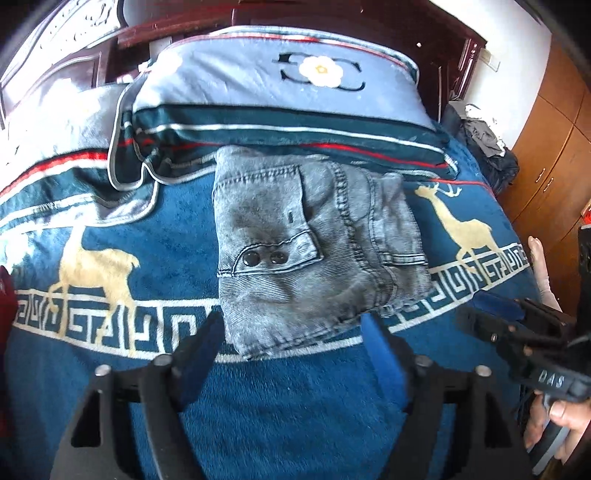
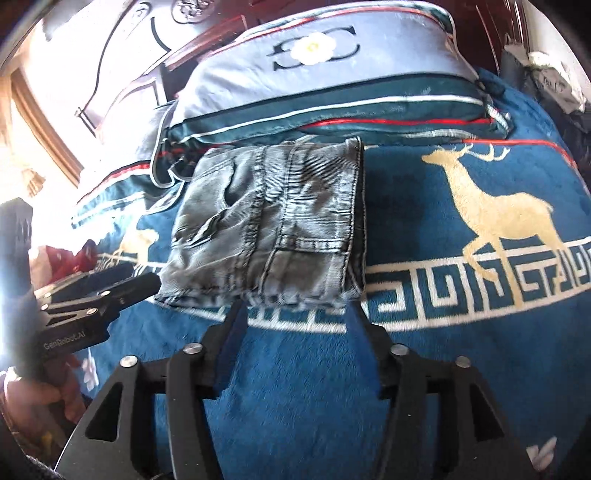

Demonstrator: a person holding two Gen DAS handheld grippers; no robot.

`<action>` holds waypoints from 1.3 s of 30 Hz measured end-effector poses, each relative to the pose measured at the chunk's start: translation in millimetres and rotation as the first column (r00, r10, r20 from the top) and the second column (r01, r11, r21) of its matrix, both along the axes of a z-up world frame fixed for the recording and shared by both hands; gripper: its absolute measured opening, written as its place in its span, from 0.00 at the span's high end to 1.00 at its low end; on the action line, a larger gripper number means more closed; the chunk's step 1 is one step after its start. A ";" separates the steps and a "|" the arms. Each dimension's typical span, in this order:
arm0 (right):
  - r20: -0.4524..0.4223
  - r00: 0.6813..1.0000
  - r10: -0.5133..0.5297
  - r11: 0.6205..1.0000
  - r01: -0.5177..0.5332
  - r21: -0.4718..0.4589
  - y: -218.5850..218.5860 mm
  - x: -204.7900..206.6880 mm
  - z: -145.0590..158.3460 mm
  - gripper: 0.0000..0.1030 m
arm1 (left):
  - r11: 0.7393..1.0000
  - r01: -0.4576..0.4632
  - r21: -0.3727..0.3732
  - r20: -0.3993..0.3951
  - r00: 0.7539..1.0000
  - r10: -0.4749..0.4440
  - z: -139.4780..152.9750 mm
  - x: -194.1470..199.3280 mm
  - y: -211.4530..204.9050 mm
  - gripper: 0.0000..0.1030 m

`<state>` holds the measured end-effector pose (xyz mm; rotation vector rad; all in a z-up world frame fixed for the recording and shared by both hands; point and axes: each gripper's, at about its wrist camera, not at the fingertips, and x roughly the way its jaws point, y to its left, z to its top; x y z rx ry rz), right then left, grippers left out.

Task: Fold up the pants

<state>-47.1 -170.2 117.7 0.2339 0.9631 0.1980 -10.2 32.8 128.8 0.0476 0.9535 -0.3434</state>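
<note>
Grey denim pants [image 1: 310,243] lie folded into a compact bundle on the blue deer blanket [image 1: 288,398], just below the pillow. They also show in the right wrist view [image 2: 269,229]. My left gripper [image 1: 291,332] is open and empty, its fingers astride the bundle's near edge, a little above it. My right gripper [image 2: 295,314] is open and empty at the bundle's near right edge. The right gripper also shows at the right of the left wrist view [image 1: 517,325]. The left gripper shows at the left of the right wrist view [image 2: 122,284].
A blue-grey pillow [image 1: 280,85] with a flower motif lies behind the pants, against a dark wooden headboard [image 1: 332,18]. Dark clothes [image 1: 484,144] are heaped at the bed's far right. A wooden wardrobe [image 1: 554,155] stands at the right. A red cloth [image 2: 74,254] lies at the left.
</note>
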 end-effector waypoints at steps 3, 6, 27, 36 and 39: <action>0.044 0.999 -0.005 0.999 0.007 -0.046 6.8 -17.4 13.7 0.27 | 1.000 -0.019 -0.015 0.035 0.999 0.020 11.4 -12.5 2.3 0.08; 0.093 0.996 -0.015 0.995 0.024 -0.096 13.3 -30.1 28.2 0.21 | 0.999 -0.038 -0.027 0.079 0.996 0.040 23.2 -26.2 7.3 0.00; 0.162 0.987 -0.019 0.990 0.041 -0.133 31.5 -88.8 78.5 0.09 | 0.983 -0.184 0.023 0.215 0.961 0.175 71.4 -86.9 30.1 0.00; 0.188 0.982 -0.010 0.990 0.036 -0.137 32.6 -109.4 89.9 0.08 | 0.972 -0.228 0.056 0.274 0.940 0.204 84.1 -112.4 25.8 0.00; 0.188 0.982 -0.005 0.991 0.031 -0.133 32.7 -114.9 89.6 0.08 | 0.972 -0.227 0.068 0.292 0.936 0.198 85.8 -121.8 22.6 0.00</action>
